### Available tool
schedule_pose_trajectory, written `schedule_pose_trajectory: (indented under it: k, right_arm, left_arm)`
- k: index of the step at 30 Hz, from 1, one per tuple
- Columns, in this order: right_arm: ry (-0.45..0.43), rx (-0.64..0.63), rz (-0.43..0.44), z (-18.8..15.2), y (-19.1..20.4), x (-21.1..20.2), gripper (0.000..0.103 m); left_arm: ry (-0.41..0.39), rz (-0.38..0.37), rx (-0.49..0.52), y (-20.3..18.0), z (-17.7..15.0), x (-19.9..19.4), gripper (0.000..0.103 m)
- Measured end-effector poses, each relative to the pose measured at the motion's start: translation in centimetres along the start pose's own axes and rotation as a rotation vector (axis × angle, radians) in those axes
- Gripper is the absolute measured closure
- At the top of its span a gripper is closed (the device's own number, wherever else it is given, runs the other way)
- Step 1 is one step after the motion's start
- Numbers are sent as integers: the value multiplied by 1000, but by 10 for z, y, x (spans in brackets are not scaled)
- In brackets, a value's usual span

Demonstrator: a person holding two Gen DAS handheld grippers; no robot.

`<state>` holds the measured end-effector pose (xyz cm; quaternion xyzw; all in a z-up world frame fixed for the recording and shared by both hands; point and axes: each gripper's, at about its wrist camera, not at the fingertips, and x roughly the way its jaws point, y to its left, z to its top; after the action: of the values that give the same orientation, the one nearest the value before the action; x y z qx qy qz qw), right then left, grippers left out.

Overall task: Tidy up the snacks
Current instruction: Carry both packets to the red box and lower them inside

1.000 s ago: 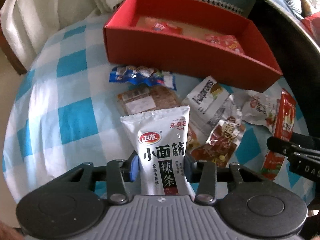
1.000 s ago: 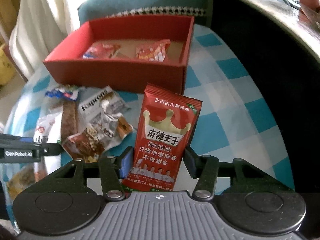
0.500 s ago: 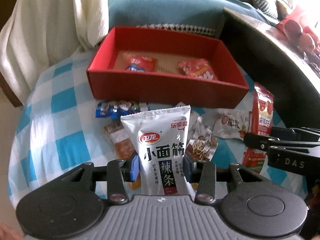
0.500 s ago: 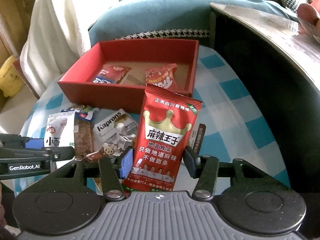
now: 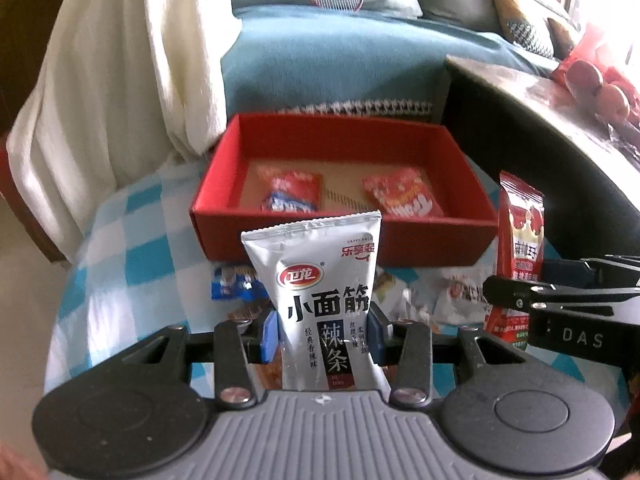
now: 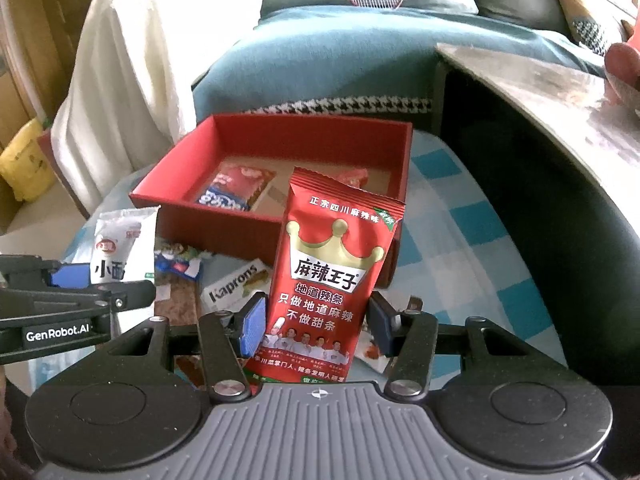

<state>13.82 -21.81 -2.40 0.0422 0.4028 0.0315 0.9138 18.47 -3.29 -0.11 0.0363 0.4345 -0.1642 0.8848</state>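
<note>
I am holding a silver-white snack packet (image 5: 326,296) upright in my left gripper (image 5: 323,330), its blue pads pressing on the packet's two sides near the bottom. The packet is hanging above the checked tablecloth (image 5: 116,264), in front of the near wall of the red box (image 5: 432,240). In my right gripper (image 6: 316,324) I am gripping a red snack packet (image 6: 332,276) with a gold crown printed on it, also upright, with the pads closing narrowly on its lower sides. From the right wrist view that red packet is covering part of the box's near right corner.

The red box is sitting open on the cloth, and two small red packets are lying on its brown floor: one with a blue end (image 5: 294,192) toward the left, the other (image 5: 402,196) toward the right, well apart from each other.

Between the box and my grippers, loose snacks are lying scattered on the cloth: a blue-wrapped sweet (image 5: 234,286), a pale wrapper marked Kaprons (image 6: 236,284), and a white pouch (image 5: 460,292) beside my right gripper's finger.

Beyond the box a teal sofa (image 5: 328,52) is filling the background, with a cream blanket (image 5: 120,72) draped on the left and a dark table (image 6: 560,92) curving along the right.
</note>
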Motion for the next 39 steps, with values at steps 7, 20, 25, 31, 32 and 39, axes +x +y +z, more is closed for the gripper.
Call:
schedule_pose_trajectory:
  k: [7, 20, 25, 31, 32, 39]
  right_arm:
    - [-46, -15, -17, 11, 0, -2, 42]
    - [-136, -58, -6, 48, 9, -2, 42]
    - [-152, -55, -10, 61, 7, 6, 42]
    - [-160, -64, -5, 73, 7, 13, 42]
    - [-163, -67, -4, 74, 7, 15, 42]
    - [-165, -76, -7, 86, 6, 26, 42]
  left_arm:
    - [-35, 26, -1, 0, 8, 0, 66]
    - [-122, 69, 20, -6, 38, 2, 66]
    - [-149, 81, 24, -5, 54, 7, 66]
    - [-176, 92, 25, -5, 71, 14, 66]
    - [-182, 97, 28, -5, 74, 16, 66]
    - [-194, 112, 40, -8, 90, 28, 66]
